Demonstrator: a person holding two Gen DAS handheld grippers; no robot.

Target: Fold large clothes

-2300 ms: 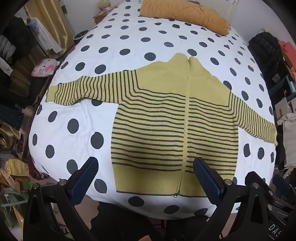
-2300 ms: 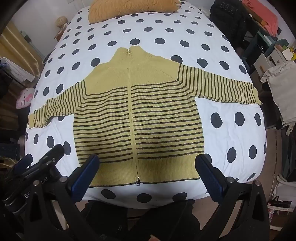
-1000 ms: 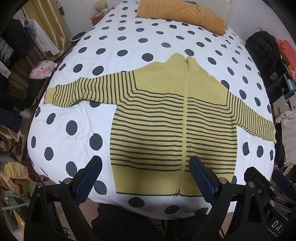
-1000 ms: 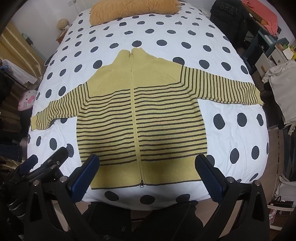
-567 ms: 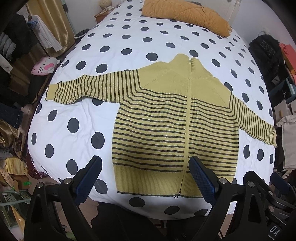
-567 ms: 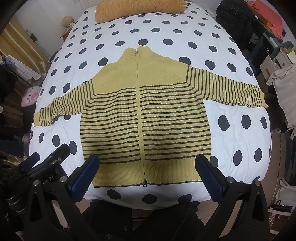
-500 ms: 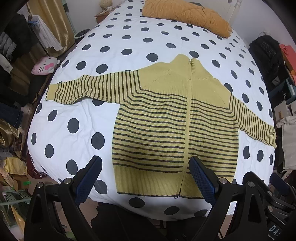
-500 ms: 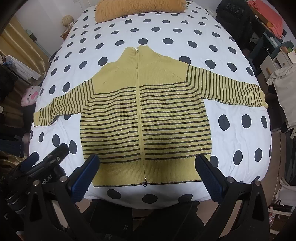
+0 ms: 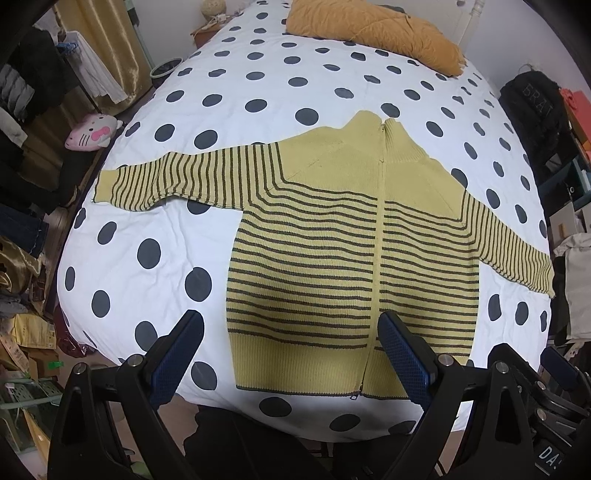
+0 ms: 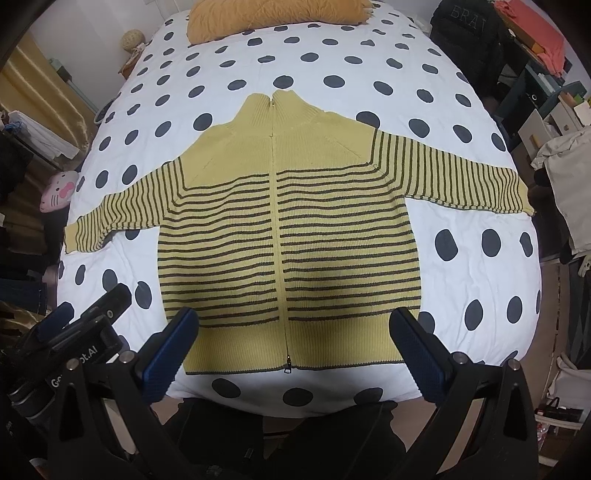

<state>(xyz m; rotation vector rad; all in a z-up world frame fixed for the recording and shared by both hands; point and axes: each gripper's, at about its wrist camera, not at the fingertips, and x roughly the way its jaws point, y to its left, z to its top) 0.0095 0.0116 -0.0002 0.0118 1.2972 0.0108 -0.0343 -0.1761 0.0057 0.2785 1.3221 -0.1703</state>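
A yellow zip-up sweater with dark stripes (image 9: 332, 258) lies flat and face up on the bed, both sleeves spread out sideways, hem toward me. It also shows in the right wrist view (image 10: 288, 229). My left gripper (image 9: 291, 339) is open and empty, held above the hem's left half. My right gripper (image 10: 295, 339) is open and empty, held above the hem, centred on the zipper pull (image 10: 288, 367). The left gripper's body shows at the lower left of the right wrist view (image 10: 74, 339).
The bed has a white cover with dark dots (image 9: 155, 236). An orange pillow (image 9: 373, 33) lies at the head. A pink cat plush (image 9: 92, 131) and hanging clothes crowd the left side. Bags and shelves (image 10: 546, 96) stand on the right.
Both grippers have drifted slightly over the hem, staying open. The sweater has not moved.
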